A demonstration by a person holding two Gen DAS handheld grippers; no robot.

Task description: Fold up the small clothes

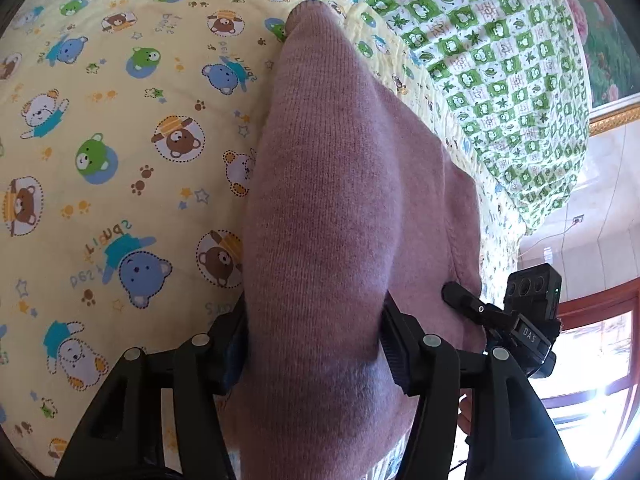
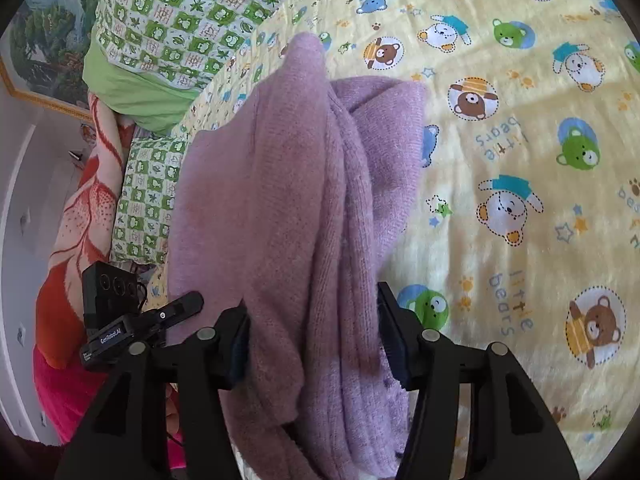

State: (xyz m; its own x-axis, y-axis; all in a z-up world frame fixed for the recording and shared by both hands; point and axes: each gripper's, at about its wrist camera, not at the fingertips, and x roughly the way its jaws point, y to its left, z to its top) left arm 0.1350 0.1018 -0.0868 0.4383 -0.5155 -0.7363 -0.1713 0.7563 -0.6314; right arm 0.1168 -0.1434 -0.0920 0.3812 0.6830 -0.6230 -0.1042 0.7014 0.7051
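Sweater: mauve knit sweater [image 1: 340, 208], bunched lengthwise on the bed sheet [image 1: 120, 120], yellow with cartoon bears.
Left tongs [image 1: 314, 340]: spread, knit bulging between the fingers; whether the pads press it cannot be told.
Right tongs [image 2: 314, 344]: spread, folded knit between them, a gap at the right finger.
Pillow: green-checked pillow [image 2: 180, 12] beyond the sweater.

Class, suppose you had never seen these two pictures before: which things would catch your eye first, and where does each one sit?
First, the fuzzy mauve knitted garment, bunched and running up the middle of both views between each gripper's black fingers. Under it spreads the pale yellow bedsheet printed with cartoon bears, filling most of each picture. At the bed's far edge lies a green and white checked frog-print quilt, with the other gripper poking in beside the knit.
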